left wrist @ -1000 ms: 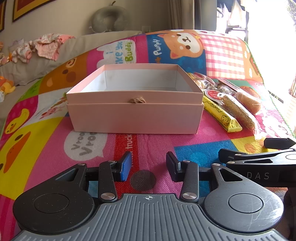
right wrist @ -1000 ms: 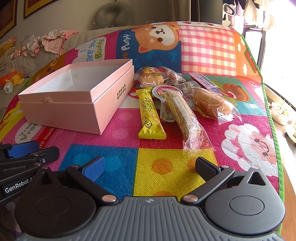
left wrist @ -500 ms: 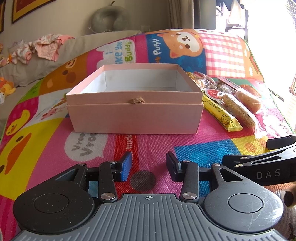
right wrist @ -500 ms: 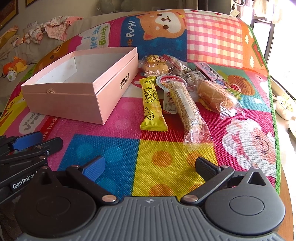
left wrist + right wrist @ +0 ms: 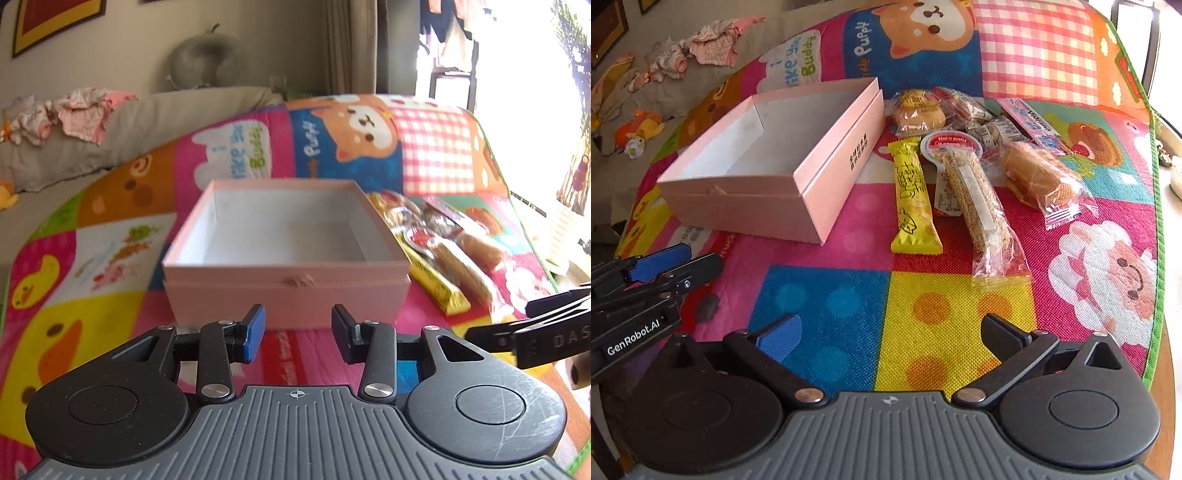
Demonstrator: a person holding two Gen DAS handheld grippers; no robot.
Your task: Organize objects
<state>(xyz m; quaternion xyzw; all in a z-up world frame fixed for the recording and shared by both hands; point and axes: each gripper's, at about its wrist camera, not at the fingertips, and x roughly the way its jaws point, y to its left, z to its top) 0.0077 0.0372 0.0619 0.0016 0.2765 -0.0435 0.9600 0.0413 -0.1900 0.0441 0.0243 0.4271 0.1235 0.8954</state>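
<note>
Both tools, left tool (image 5: pixel 295 334) and right tool (image 5: pixel 892 332), are held wide and empty above the mat (image 5: pixel 831 295); the pink box (image 5: pixel 768 162) is seen at eleven o'clock, snacks (image 5: pixel 960 166) at one.

Both wrist views face down, sharing pink box (image 5: pixel 284 254).

Bright window glare at right; left view blurred, edges bowed.

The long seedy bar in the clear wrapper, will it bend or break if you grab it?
The seed bar looks stiff, so it probably stays straight but might crumble. Its glossy clear wrapper looks slippery, with loose ends likely to flop.
</note>
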